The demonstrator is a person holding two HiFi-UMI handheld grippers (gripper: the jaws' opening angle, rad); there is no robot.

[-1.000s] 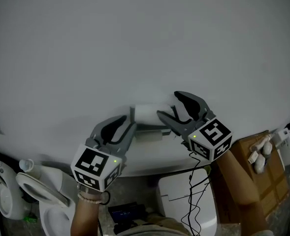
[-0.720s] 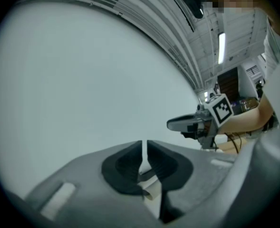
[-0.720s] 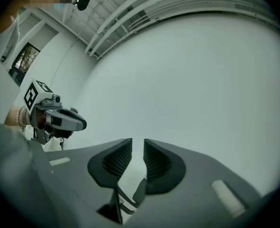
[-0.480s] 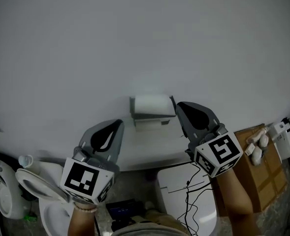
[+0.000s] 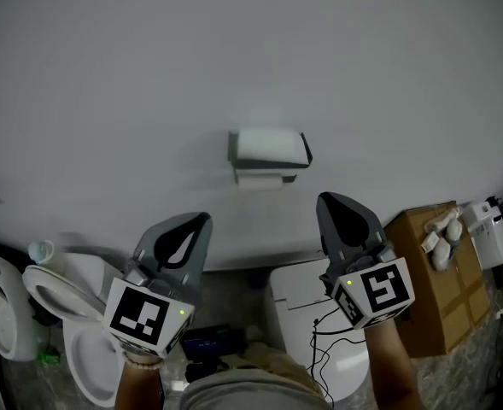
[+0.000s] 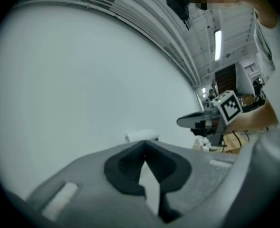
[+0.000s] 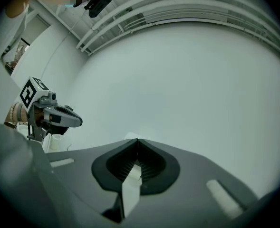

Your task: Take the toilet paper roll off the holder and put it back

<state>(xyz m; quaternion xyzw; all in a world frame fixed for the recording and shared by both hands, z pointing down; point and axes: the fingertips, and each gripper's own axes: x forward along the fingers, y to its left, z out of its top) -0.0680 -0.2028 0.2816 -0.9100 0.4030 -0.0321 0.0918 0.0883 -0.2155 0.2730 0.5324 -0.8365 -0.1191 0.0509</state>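
My left gripper and right gripper both hang well short of the wall, each with its jaws pressed fully together and nothing between them. The toilet paper roll sits on its holder ahead, between and beyond the two tips. I judge the roll to be back in place and the job at its close, so the next move only calls for drawing both tools away without brushing it.
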